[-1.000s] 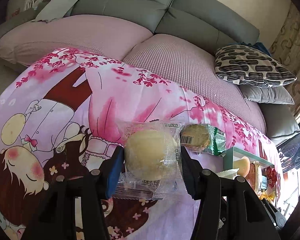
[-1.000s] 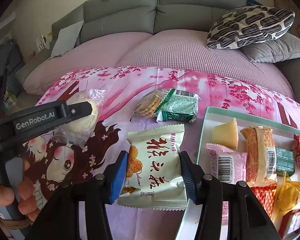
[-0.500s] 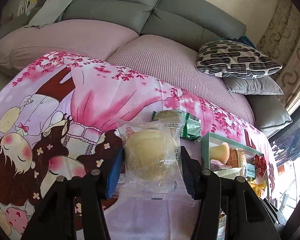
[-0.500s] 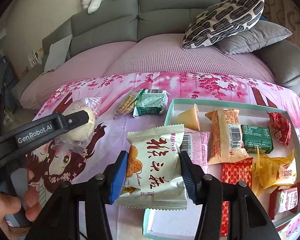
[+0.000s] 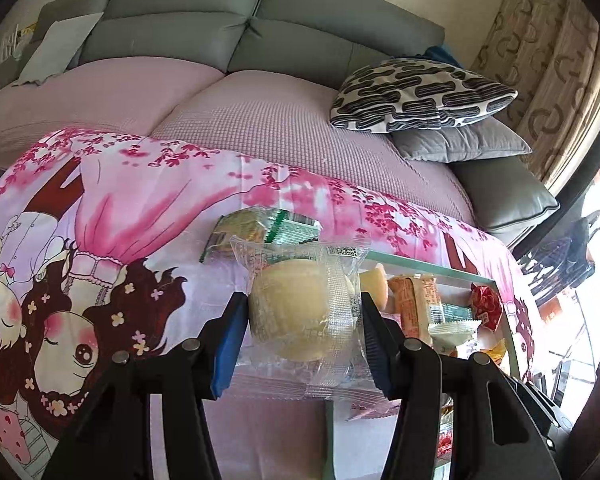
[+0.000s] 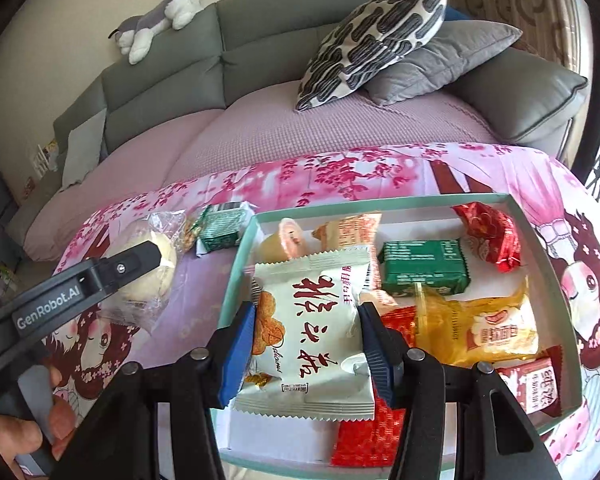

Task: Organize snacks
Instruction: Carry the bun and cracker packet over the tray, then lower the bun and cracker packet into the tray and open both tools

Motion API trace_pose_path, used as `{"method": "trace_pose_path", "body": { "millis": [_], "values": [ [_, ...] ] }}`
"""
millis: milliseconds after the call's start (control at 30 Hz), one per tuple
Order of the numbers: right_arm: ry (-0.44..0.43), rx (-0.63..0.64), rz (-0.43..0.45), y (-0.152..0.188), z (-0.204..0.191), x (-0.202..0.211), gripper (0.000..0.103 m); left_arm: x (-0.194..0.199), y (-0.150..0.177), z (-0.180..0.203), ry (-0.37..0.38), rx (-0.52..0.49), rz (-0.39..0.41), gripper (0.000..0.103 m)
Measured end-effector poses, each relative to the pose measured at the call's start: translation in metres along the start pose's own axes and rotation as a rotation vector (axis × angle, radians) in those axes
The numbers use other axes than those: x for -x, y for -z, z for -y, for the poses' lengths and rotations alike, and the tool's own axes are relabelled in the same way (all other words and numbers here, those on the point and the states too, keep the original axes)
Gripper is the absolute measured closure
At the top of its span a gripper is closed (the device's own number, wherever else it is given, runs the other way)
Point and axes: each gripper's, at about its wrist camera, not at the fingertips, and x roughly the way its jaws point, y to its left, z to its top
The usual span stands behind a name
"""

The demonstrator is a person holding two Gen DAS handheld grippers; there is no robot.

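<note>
Holding one snack each, both grippers hang above a bench draped in a pink cartoon cloth (image 5: 148, 216). Left gripper (image 5: 302, 330): its blue pads pinch a round pale bun (image 5: 296, 312) sealed in clear wrap, one pad on each side of it. The bun is lifted off the cloth, at the near left corner of the tray (image 5: 428, 268). Right gripper (image 6: 306, 338): its pads clamp the sides of a white packet (image 6: 312, 320) printed with red characters, held over the near left part of the tray (image 6: 236, 276).

The tray is a shallow teal-rimmed box on the right half of the cloth. Inside it lie a green packet (image 6: 424, 264), a red wrapped sweet (image 6: 488, 236) at the far right, a yellow bag (image 6: 484, 324), an orange packet (image 6: 348, 232) and red packets toward the near edge. Outside the tray, just beyond its far left corner, a green biscuit pack (image 6: 220, 226) lies on the cloth.

In the right wrist view, a hand (image 6: 4, 432) grips the handle of the left gripper at the near left. Behind the bench stands a grey sofa (image 6: 172, 76) with a patterned cushion (image 6: 376, 32) and a plush cat (image 6: 156, 16) on its back.
</note>
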Motion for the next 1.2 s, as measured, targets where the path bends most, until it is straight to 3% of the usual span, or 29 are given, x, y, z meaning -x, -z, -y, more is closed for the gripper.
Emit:
{"method": "trace_pose_path", "body": {
  "millis": [433, 1000, 1200],
  "values": [
    [0.105, -0.16, 0.078, -0.006, 0.075, 0.027, 0.048, -0.012, 0.016, 0.063, 0.08, -0.146, -0.049, 0.047],
    [0.117, -0.162, 0.102, -0.012, 0.089, 0.001, 0.048, -0.041, 0.014, 0.094, 0.094, -0.192, -0.071, 0.047],
    [0.133, -0.147, 0.087, -0.013, 0.087, -0.006, 0.048, -0.056, 0.019, 0.095, 0.084, -0.194, -0.114, 0.047]
  ]
}}
